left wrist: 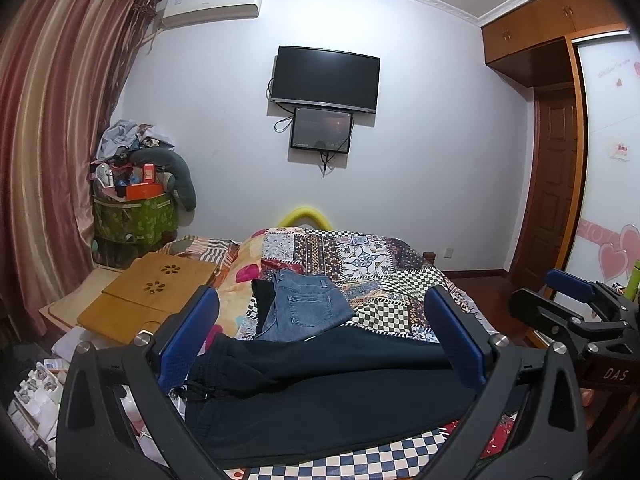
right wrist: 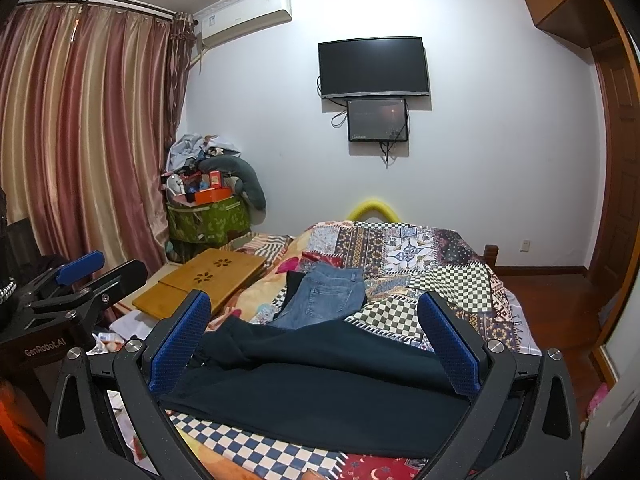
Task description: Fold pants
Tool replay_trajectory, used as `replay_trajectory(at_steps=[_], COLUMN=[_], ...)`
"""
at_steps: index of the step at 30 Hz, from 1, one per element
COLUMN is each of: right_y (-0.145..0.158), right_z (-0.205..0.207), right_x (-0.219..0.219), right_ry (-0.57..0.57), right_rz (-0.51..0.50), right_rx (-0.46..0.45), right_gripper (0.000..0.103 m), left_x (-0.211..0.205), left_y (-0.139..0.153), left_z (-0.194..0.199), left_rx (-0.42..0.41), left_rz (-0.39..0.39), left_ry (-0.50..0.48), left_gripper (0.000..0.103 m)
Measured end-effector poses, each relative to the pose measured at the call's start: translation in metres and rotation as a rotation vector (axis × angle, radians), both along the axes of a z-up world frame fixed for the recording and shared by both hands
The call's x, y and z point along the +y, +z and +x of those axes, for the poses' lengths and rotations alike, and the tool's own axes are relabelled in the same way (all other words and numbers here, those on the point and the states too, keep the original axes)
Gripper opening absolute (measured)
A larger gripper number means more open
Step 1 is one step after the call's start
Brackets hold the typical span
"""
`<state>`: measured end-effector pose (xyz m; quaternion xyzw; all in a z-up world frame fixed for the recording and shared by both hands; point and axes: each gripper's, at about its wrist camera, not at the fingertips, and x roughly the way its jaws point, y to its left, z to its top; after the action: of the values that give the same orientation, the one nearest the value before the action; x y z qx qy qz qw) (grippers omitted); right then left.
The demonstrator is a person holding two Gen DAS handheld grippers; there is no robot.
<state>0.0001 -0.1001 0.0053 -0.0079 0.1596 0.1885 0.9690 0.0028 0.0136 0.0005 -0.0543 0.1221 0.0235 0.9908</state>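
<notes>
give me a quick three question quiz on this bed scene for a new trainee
1. True or false: the left claw is shut on the dark pants.
2. Which item lies just beyond the dark pants on the quilt? A) a towel B) folded jeans C) a pillow
3. Fill in: the wooden lap tray sits to the ____ of the jeans in both views.

Key:
1. False. Both the left claw and the right claw are open, hanging over the pants with nothing gripped.
2. B
3. left
</notes>
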Motion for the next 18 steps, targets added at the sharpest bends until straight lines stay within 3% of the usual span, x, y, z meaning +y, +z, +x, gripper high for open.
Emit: replay_trajectory(at_steps=[18], right_y=[-0.001], right_z=[0.007], right_x=[-0.0095], right_ry=[-0.005], right_rz=[0.013], right_rx=[0.008], right_gripper=[0.103], left_x=[0.0026], left_y=[-0.004], left_z=[0.0031], left_rx=[-0.001], left_rz=[0.002], left_ry=[-0.004], left_gripper=[0.103])
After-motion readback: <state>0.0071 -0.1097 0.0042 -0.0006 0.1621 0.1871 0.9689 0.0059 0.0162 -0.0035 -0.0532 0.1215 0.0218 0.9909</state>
